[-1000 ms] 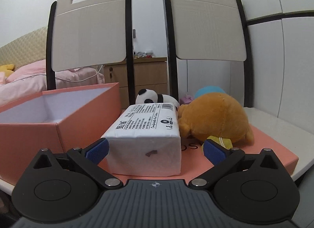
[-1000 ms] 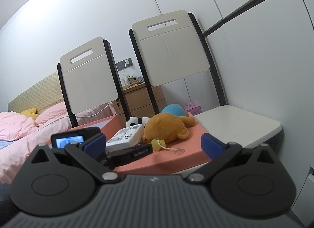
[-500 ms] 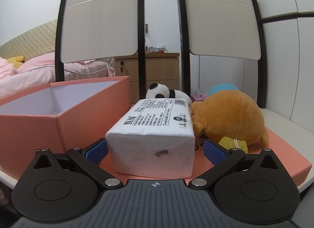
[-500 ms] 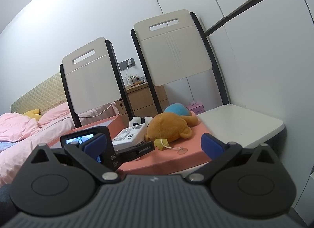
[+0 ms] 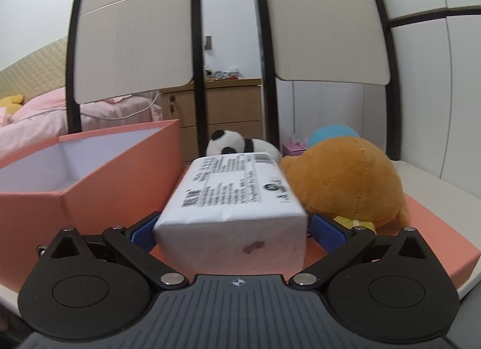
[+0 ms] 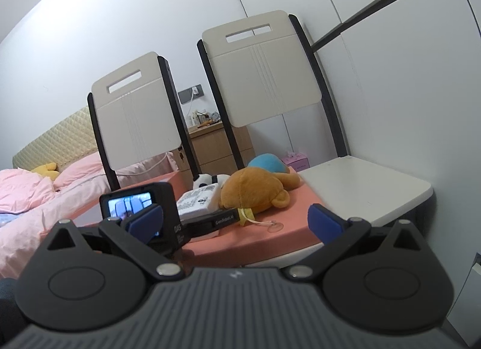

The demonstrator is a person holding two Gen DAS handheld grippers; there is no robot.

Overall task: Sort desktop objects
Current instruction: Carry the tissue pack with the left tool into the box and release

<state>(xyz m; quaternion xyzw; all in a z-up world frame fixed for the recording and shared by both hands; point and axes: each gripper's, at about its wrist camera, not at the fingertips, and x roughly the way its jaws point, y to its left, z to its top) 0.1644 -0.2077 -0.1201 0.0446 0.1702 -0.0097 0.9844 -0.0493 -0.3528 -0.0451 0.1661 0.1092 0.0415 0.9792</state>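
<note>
The left gripper [image 5: 231, 230] has its 2 blue pads against the sides of the white tissue pack [image 5: 237, 192], 1 on each flank near the pack's close end, and looks to be pinching it, though motion blur makes it hard to tell whether the pack has left the flat pink lid [image 5: 427, 229] under it. The right gripper [image 6: 236, 218] hangs back with its fingers spread wide and nothing between them. The main risk is the soft wrap: held only at 1 end, the pack could sag or slip out on the way to the open pink box [image 5: 90, 174] just to its left, or its far end could clip the box wall. Its right edge also touches the orange plush [image 5: 345, 183], which might be dragged along. Counted: 1 tissue pack, 1 orange plush, 1 panda plush [image 5: 231, 144] behind the pack, 1 blue plush [image 5: 330, 134] largely hidden, 1 box, 1 lid, and 2 chair backs [image 5: 135, 48] behind the table.
</note>
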